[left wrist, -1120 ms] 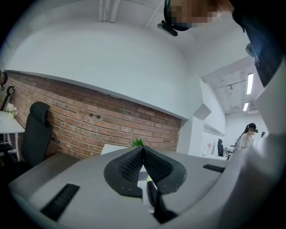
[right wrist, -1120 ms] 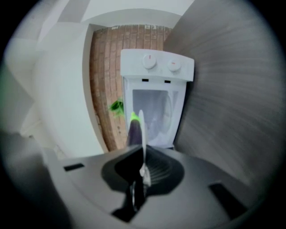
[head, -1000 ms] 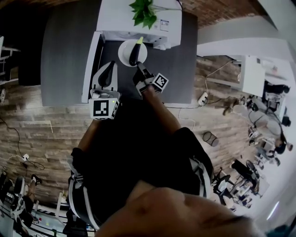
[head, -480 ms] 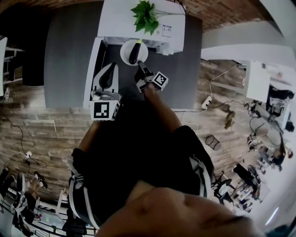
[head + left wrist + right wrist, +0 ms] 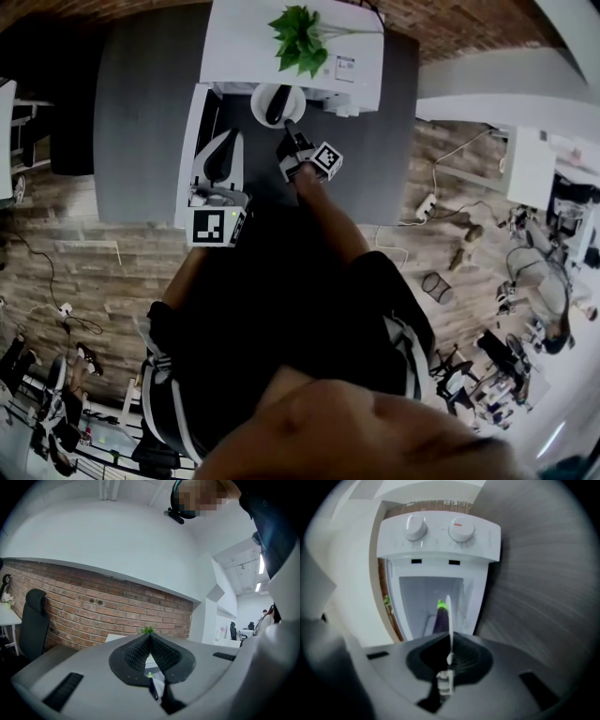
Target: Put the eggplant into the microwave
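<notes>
Head view – step: you're mid-insert. The plate [image 5: 259,97] w/ the eggplant [image 5: 277,105] is at the mouth of the microwave [image 5: 356,56], and the door [image 5: 197,122] is swung open to your left.
Head view – right gripper [image 5: 288,126]: at the plate's near rim, reaching in over the counter [image 5: 141,112].
Head view – left gripper [image 5: 223,141]: parked by the open door; can't tell if it touches it.
Left gripper view – left gripper [image 5: 149,637]: fingers [image 5: 133,656] pressed together, tips meeting, nothing btwn them; brick wall [image 5: 93,606] ahead.
Right gripper view – right gripper [image 5: 449,638]: fingers nearly closed, pinching the plate's [image 5: 448,616] rim, seen edge-on as a thin white line. The eggplant [image 5: 439,619] lies beyond, green stem end toward the cavity.
Right gripper view – target: microwave [image 5: 440,545] cavity is open straight ahead, knobs [image 5: 461,529] beside it.
Next move (my read): push fwd & level till the plate's fully inside, set it on the cavity floor, then release & back out. Keep it flat or the eggplant prob. rolls off.
</notes>
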A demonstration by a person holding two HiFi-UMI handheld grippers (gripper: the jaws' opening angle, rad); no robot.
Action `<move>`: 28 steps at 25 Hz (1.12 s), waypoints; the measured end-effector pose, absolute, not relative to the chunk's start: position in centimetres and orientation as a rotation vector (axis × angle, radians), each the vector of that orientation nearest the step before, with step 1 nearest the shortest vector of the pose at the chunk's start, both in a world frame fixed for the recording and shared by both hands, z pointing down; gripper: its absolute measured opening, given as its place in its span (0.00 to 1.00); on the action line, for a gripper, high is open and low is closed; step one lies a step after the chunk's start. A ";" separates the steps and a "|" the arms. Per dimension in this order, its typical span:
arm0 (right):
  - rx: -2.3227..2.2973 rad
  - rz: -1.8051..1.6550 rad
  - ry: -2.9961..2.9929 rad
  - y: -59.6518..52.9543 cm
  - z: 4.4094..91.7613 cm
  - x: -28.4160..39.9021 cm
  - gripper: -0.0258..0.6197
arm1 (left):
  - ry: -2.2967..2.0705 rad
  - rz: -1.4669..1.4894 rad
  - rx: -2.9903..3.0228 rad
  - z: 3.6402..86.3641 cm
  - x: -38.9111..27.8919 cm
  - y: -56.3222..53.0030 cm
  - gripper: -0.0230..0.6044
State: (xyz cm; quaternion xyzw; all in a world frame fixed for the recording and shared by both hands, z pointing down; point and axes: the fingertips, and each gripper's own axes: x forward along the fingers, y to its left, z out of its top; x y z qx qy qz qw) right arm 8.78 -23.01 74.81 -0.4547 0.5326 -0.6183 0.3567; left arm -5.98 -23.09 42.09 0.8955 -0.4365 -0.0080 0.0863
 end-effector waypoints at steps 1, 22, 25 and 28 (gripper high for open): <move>-1.173 -1.599 1.368 -23.2 75.0 8.8 0.10 | -1.300 -0.021 2.665 42.2 -5.9 -23.3 0.10; -1.199 -1.618 1.301 -27.4 78.2 9.3 0.10 | -1.272 0.029 2.614 44.5 -5.1 -26.5 0.10; -1.211 -1.625 1.302 -28.0 78.5 9.1 0.10 | -1.271 0.033 2.611 44.9 -5.2 -26.7 0.10; -1.210 -1.621 1.295 -28.9 78.4 9.1 0.10 | -1.274 0.038 2.607 45.1 -5.3 -26.9 0.10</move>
